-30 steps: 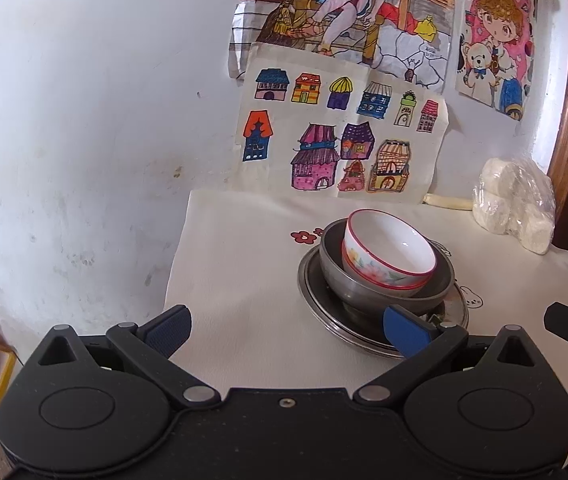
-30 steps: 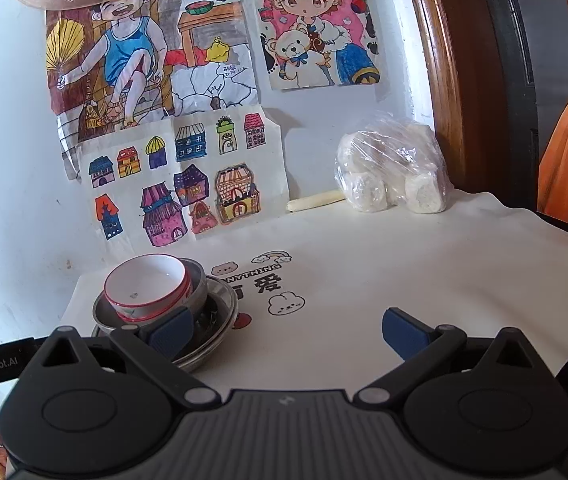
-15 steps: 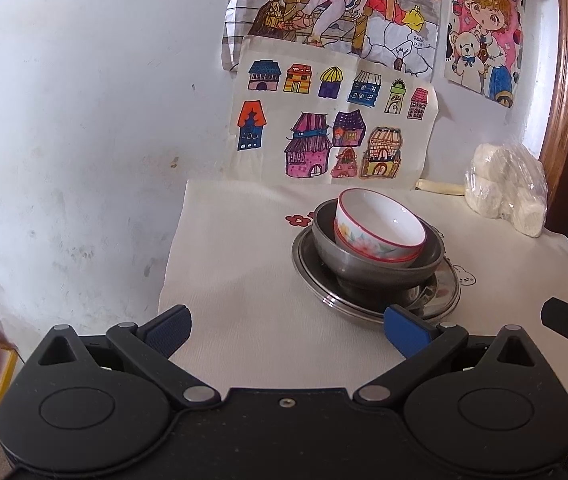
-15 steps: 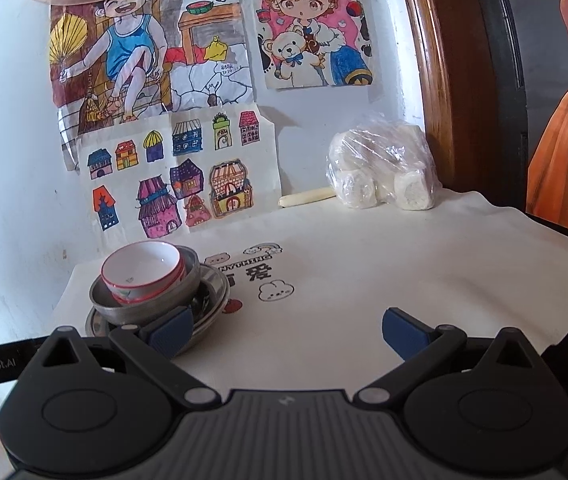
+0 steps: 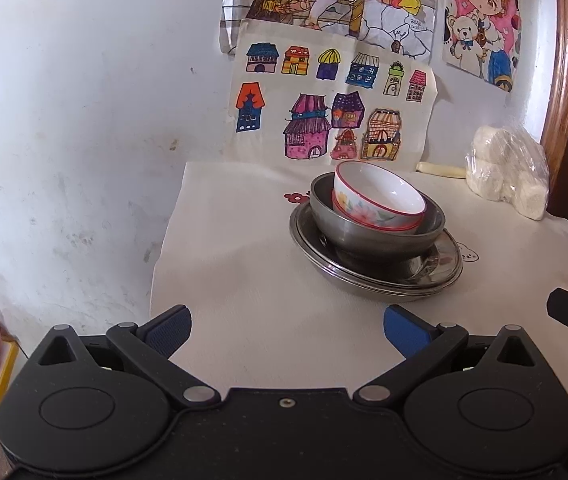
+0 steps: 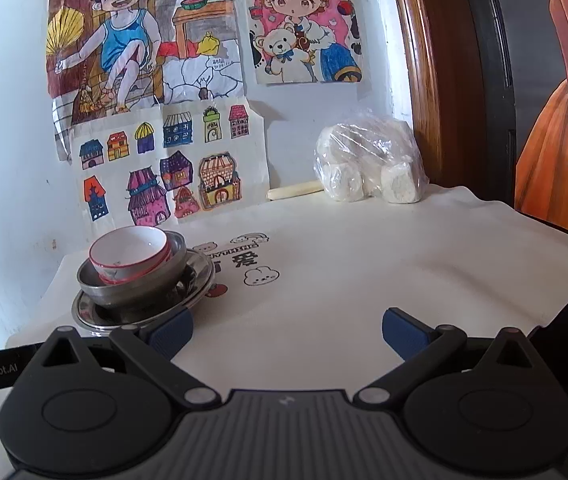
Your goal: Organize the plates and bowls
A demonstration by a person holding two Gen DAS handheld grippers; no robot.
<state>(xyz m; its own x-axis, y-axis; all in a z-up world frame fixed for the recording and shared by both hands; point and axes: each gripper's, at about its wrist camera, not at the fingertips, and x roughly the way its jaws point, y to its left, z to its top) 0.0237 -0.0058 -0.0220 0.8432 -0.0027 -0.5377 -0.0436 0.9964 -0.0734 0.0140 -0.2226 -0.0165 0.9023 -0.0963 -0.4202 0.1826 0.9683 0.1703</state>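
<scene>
Both grippers spread wide, empty: bowl stack (image 5: 378,216) sits ahead-right of left gripper (image 5: 286,326), far left of right gripper (image 6: 287,326); left looks nearer.

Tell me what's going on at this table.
A person holds a tool in each hand, left tool and right tool, both open and empty, short of the dishes. A white bowl sits tilted inside a metal bowl, which rests on metal plates. Nothing is being gripped.
</scene>
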